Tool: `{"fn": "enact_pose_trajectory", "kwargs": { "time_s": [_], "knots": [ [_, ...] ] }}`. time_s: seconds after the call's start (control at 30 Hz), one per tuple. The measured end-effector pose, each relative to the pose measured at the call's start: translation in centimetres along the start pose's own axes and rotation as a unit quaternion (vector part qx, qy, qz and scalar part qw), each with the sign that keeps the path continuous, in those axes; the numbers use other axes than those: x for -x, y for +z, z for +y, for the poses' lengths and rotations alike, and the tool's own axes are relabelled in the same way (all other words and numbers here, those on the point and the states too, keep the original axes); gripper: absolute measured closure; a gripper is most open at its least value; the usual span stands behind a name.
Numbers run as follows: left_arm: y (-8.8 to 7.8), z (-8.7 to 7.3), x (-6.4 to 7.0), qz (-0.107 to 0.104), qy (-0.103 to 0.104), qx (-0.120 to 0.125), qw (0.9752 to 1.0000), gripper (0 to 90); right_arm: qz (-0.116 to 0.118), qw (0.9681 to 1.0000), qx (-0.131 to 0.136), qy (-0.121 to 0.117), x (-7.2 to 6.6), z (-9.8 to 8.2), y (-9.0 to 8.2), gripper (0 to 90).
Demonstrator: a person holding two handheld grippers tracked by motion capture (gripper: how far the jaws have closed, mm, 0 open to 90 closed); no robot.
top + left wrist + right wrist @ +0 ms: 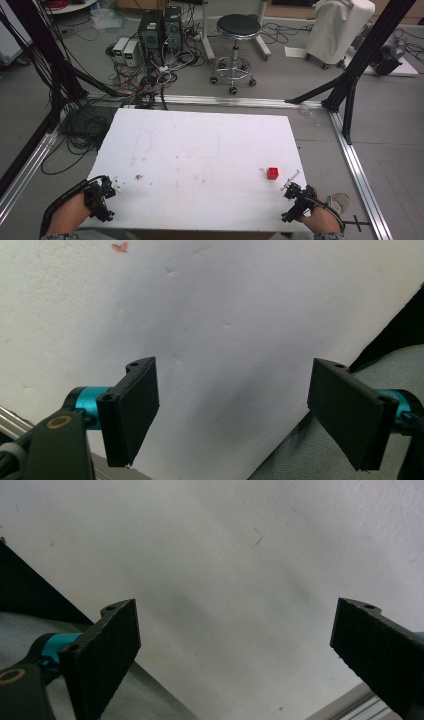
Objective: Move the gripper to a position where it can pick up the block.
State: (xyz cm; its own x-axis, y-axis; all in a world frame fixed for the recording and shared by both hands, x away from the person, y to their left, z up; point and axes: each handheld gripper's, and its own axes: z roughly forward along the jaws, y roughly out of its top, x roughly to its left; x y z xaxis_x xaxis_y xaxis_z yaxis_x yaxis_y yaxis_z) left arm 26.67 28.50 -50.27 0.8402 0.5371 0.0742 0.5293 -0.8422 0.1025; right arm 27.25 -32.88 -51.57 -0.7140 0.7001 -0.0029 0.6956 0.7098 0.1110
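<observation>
Tabletop (200, 150): one white rectangular board, lightly scuffed, with a small dark smudge near its left front. Grippers, two: left gripper (111, 189) at the near-left corner of the tabletop, right gripper (290, 186) at the near-right corner, each held in one hand. Left gripper view: jaws wide apart, nothing between them, white surface below. Right gripper view: jaws likewise wide apart and empty. Cube, one: small red block (272, 173) on the tabletop, near the right gripper, not touching it.
</observation>
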Motion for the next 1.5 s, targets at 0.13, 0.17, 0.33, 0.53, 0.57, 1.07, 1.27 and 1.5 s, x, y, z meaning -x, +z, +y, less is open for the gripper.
{"fn": "enact_pose_trajectory", "kwargs": {
  "time_s": [0.13, 0.17, 0.33, 0.53, 0.57, 1.07, 1.27, 1.5],
  "knots": [
    [0.0, -0.1, 0.0, 0.002, -0.002, 0.000, 1.0000, 21.0, -0.001, 1.0000, -0.002, -0.001, 0.2, -0.1, -0.2, 5.1],
    [0.0, -0.1, 0.0, 0.002, -0.002, 0.000, 1.0000, 21.0, -0.001, 1.0000, -0.002, -0.001, 0.2, -0.1, -0.2, 5.1],
    [-0.1, -0.2, 0.0, 0.005, -0.006, 0.002, 1.0000, 21.0, -0.003, 1.0000, 0.001, -0.002, 0.3, -0.2, -0.6, 5.1],
    [-0.1, -0.2, 0.0, 0.004, -0.005, 0.002, 1.0000, 21.1, -0.009, 1.0000, 0.000, -0.002, 0.6, -0.2, -0.7, 5.1],
    [-0.1, -0.2, 0.0, 0.004, -0.005, 0.002, 1.0000, 21.1, -0.009, 1.0000, 0.000, -0.002, 0.6, -0.2, -0.7, 5.1],
    [-0.2, -0.3, -0.1, 0.004, -0.009, 0.004, 0.9999, 21.0, -0.015, 0.9981, -0.015, -0.058, 1.9, 0.3, -1.5, 5.2],
    [-0.2, -0.4, -0.1, 0.007, -0.011, 0.004, 0.9999, 21.0, -0.021, 0.9973, -0.012, -0.070, 3.0, 0.6, -1.9, 5.2],
    [-0.1, -0.5, -0.2, 0.009, -0.016, 0.006, 0.9998, 21.1, -0.024, 0.9950, -0.021, -0.095, 3.7, 1.2, -2.1, 5.2]
  ]
}}
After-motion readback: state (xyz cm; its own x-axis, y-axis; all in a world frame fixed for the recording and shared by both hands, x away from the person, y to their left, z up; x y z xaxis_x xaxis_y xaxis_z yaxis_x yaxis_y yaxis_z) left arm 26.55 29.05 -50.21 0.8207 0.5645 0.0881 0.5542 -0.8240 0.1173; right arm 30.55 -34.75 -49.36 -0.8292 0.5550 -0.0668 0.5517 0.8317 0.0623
